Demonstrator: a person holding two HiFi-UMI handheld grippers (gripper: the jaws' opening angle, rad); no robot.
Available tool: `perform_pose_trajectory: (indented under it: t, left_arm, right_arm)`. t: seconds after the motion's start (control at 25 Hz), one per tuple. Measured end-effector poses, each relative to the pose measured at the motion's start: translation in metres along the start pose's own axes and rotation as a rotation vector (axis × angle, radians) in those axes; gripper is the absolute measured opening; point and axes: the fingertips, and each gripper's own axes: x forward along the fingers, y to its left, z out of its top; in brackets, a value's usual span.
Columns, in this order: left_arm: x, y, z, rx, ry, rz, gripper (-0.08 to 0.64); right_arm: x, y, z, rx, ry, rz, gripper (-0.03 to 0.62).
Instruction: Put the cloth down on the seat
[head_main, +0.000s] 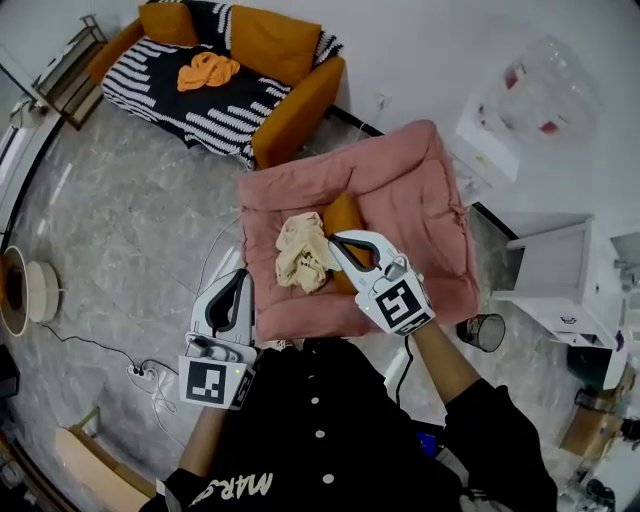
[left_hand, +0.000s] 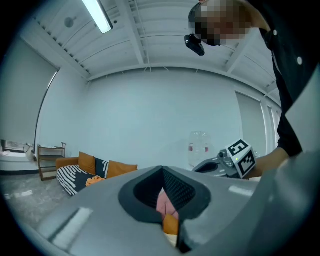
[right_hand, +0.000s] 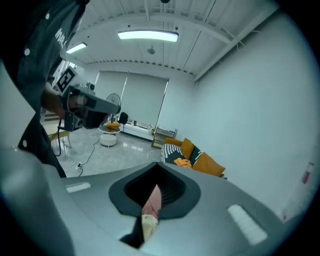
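A crumpled beige cloth (head_main: 303, 252) lies on the pink cushioned seat (head_main: 420, 190), beside an orange pad (head_main: 345, 213). My right gripper (head_main: 336, 240) hangs above the cloth's right edge with its jaws shut and nothing held. Between those jaws, in the right gripper view, a sliver of the cloth (right_hand: 148, 225) and pink seat shows below. My left gripper (head_main: 240, 278) is off the seat's left front corner over the floor, jaws shut and empty. The left gripper view has the right gripper (left_hand: 200, 169) at its right.
An orange sofa (head_main: 300, 100) with a striped blanket and an orange cloth (head_main: 207, 70) stands at the back left. A white cabinet (head_main: 560, 270) and a dark cup (head_main: 485, 330) are right of the seat. A power strip (head_main: 140, 372) with cables lies on the floor at left.
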Motion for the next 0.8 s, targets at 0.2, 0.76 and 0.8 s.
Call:
perform_pose_trajectory:
  t: [0.2,0.76,0.8]
  left_arm:
    - [0.005,-0.003,0.010,0.002,-0.035,-0.017,0.000]
    - [-0.006,0.033,0.059,0.038,-0.150,0.057,0.000]
    - [-0.007,0.036,0.059,0.044,-0.146,0.067,0.000]
  right_arm:
    - [-0.033,-0.023,0.033,0.223,-0.166,-0.080,0.028]
    - [-0.133,-0.078,0.079,0.321,-0.433,-0.487,0.028]
    - [-0.134,-0.078,0.079,0.313,-0.432,-0.494,0.028]
